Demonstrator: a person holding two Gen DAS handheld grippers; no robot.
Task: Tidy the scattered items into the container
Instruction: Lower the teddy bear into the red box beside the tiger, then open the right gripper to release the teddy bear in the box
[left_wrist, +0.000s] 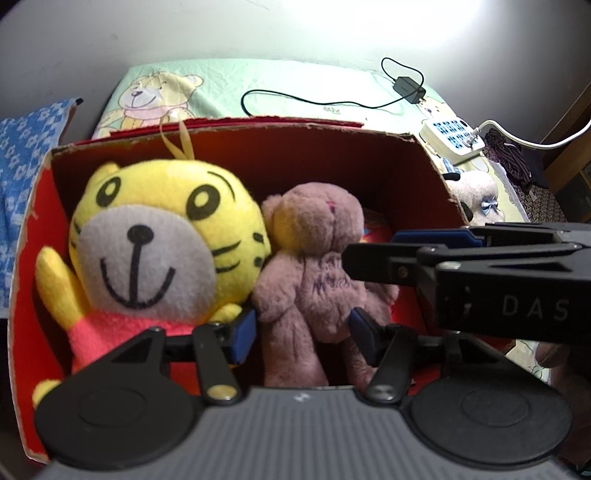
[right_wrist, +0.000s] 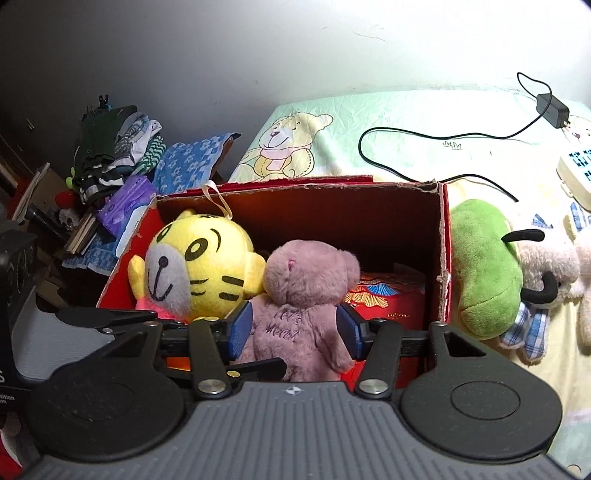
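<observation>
A red cardboard box (left_wrist: 258, 127) (right_wrist: 295, 188) stands open on the bed. Inside it a yellow tiger plush (left_wrist: 159, 236) (right_wrist: 199, 266) sits on the left, and a pink bear (left_wrist: 314, 258) (right_wrist: 306, 273) stands upright beside it. In the left wrist view my left gripper (left_wrist: 303, 334) has its blue pads against the bear's lower body. My right gripper (right_wrist: 294, 328) clasps the bear's torso, a pad on each side. It reaches in from the right in the left wrist view (left_wrist: 369, 247). A green plush (right_wrist: 484, 269) and a white plush (right_wrist: 546, 266) lie outside the box, to its right.
A black charger (left_wrist: 408, 88) with its cable and a white power strip (left_wrist: 452, 134) lie on the bear-print sheet behind the box. Blue patterned cloth (left_wrist: 26, 147) and a heap of clothes (right_wrist: 118, 147) sit left of the bed. A red printed item (right_wrist: 388, 295) lies on the box floor.
</observation>
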